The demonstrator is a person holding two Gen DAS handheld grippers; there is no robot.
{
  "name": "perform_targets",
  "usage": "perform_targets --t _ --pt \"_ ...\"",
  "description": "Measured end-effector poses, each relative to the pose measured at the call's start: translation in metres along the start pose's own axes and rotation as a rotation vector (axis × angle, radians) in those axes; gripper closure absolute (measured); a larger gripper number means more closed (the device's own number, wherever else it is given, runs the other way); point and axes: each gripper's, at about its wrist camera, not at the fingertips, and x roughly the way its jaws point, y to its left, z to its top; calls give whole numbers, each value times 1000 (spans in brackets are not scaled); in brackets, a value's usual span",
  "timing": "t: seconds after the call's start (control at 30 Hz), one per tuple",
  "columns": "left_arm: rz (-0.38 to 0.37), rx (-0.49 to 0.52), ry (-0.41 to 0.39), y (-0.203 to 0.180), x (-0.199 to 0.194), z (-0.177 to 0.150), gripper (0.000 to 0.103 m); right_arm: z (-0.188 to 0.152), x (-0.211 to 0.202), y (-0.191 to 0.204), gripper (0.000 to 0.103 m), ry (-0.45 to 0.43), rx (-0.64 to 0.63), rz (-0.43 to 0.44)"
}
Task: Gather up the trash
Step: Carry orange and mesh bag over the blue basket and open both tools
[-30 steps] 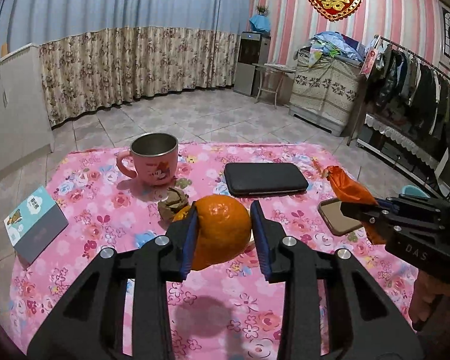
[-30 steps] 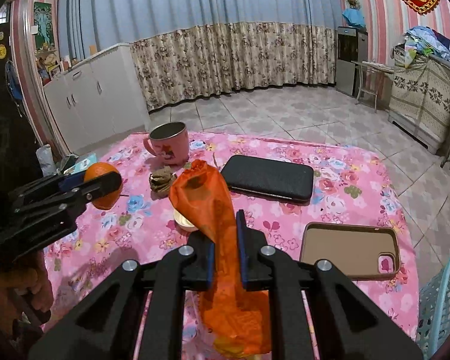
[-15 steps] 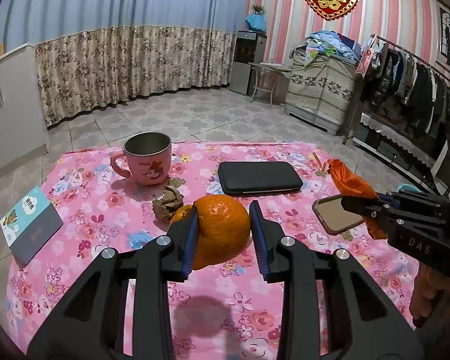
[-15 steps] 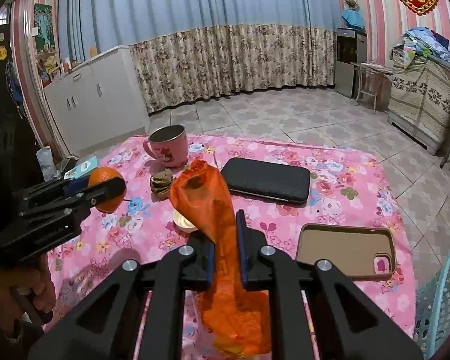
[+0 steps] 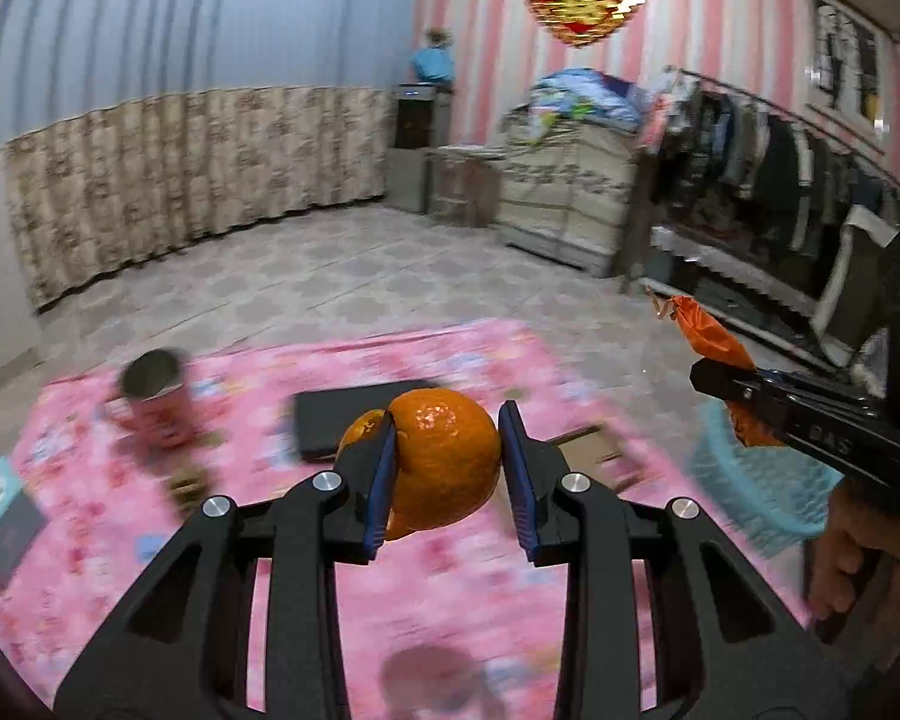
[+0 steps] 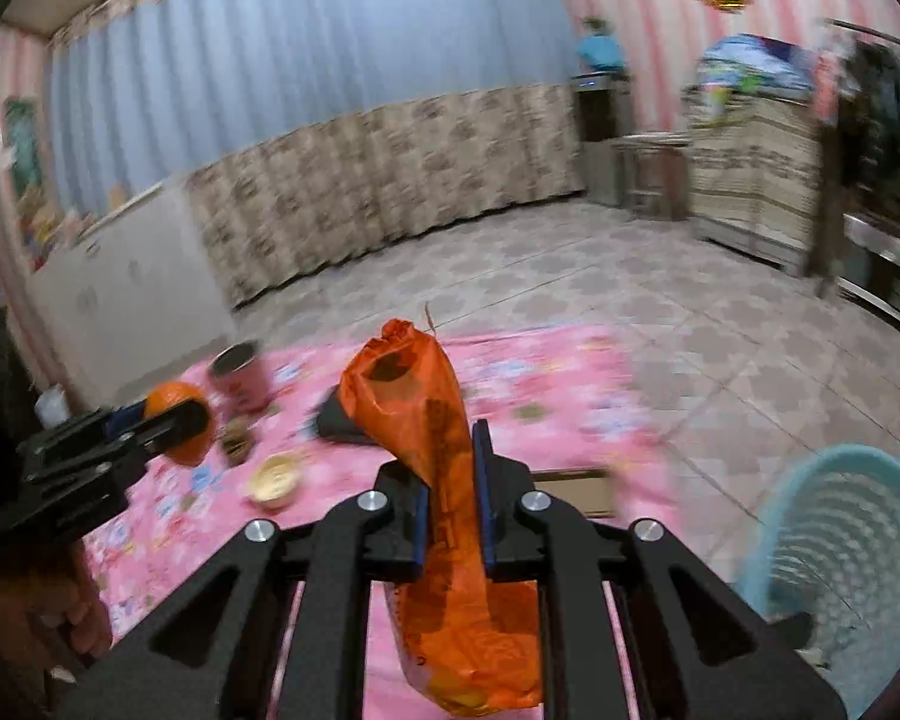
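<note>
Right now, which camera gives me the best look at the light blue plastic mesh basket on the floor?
The right wrist view: the light blue plastic mesh basket shows its open rim and ribbed wall at lower right, beside the pink floral tablecloth. In the left wrist view the basket is blurred and partly hidden behind the right gripper.

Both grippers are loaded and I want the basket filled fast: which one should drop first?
Right, probably. The right gripper, shut on the orange bag, has the blue basket close on its right. The left gripper, holding the orange, is farther from it.
</note>
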Motion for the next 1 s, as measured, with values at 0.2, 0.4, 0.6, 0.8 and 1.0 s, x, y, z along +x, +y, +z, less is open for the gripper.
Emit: perform_targets --t 0.2,0.4,0.6,0.8,1.0 --pt "-214 43 -14 -115 35 19 72 -1 -66 -117 90 -78 148 -269" --pt "-366 39 60 -198 91 12 72 -15 -95 -178 87 -73 220 -378" --pt "-419 59 131 -243 129 -6 72 -22 -97 -203 87 -61 268 -356" --pt "-443 50 156 -255 142 -18 67 -24 -93 -209 42 -79 301 -341" --pt "-445 61 155 -255 140 -22 49 -23 -99 -201 42 -114 307 -307"
